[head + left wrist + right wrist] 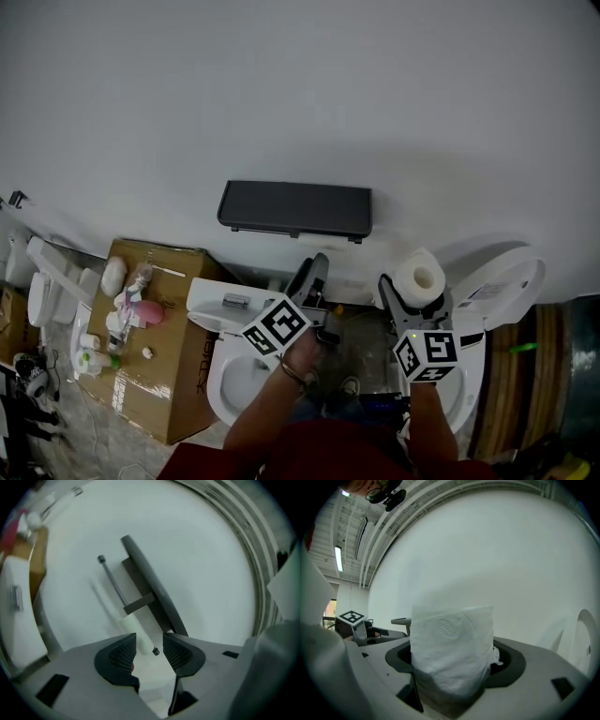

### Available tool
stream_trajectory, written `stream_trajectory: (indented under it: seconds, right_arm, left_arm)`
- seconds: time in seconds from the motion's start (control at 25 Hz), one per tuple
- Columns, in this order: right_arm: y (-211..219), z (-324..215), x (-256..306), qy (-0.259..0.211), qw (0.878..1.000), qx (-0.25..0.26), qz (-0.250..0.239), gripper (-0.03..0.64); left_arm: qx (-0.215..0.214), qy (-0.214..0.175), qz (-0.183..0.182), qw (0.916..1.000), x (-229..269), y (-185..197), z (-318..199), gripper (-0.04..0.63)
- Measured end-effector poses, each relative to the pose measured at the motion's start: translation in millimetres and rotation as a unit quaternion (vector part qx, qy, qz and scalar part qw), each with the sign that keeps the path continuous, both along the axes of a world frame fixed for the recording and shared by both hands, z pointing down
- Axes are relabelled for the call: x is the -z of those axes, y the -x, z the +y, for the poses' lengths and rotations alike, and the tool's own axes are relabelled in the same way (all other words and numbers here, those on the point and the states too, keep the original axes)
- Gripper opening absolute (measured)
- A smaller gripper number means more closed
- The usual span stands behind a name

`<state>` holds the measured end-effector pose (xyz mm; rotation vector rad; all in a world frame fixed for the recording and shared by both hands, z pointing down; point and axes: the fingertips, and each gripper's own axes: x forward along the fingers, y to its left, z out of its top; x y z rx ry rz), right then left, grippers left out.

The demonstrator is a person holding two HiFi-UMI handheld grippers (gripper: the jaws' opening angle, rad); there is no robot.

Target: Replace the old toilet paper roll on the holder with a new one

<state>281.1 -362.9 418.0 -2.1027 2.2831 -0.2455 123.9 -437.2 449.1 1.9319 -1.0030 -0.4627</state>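
Note:
A dark wall holder [295,208] hangs on the white wall. In the left gripper view its cover [152,592] runs slantwise, with a thin metal rod [112,581] beside it. A narrow white tube [132,631] sits on the rod's near end. My left gripper [149,645] is open, and the rod's tip lies between the pads without touching them. In the head view the left gripper [314,274] is just below the holder. My right gripper [413,292] is shut on a new white toilet paper roll [419,277], held to the holder's lower right. The roll [452,641] fills the right gripper [452,667].
A white toilet [234,370] with its tank lid stands below the left hand. Another toilet with a raised lid [502,281] is at the right. A cardboard box [178,375] carrying bottles and small items sits at the left, with more toilets beyond it.

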Motion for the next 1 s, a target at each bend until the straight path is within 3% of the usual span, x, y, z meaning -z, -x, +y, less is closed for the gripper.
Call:
stream_trajectory:
  seconds: [0.12, 0.32, 0.56, 0.68, 0.8, 1.0]
  right_arm:
    - [-3.0, -1.8, 0.6, 0.001, 1.0, -0.003, 0.003, 0.393]
    - [-13.6, -6.3, 0.2, 0.005, 1.0, -0.014, 0.008, 0.393]
    - [-22.6, -6.3, -4.1, 0.012, 1.0, -0.026, 0.013, 0.393]
    - [-25.7, -7.0, -7.4, 0.015, 0.999, -0.032, 0.013, 0.393]
    - [-26.4, -6.5, -9.3, 0.016, 0.999, -0.037, 0.012, 0.393]
    - [-28.1, -7.1, -7.7, 0.014, 0.999, -0.041, 0.014, 0.393]
  left_arm:
    - [0.004, 0.058, 0.108, 0.9925, -17.9, 0.3, -9.7, 0.24]
    - [0.016, 0.077, 0.192, 0.9782, -26.7, -10.0, -32.2, 0.305]
    - [0.049, 0.077, 0.225, 0.9702, -34.3, -18.0, -61.0, 0.305]
    - [0.06, 0.078, 0.223, 0.9699, -38.4, -19.7, -71.1, 0.298]
    - [0.057, 0.069, 0.218, 0.9719, -36.5, -24.0, -74.2, 0.22]
    - [0.047, 0.069, 0.221, 0.9718, -32.2, -33.4, -71.2, 0.213]
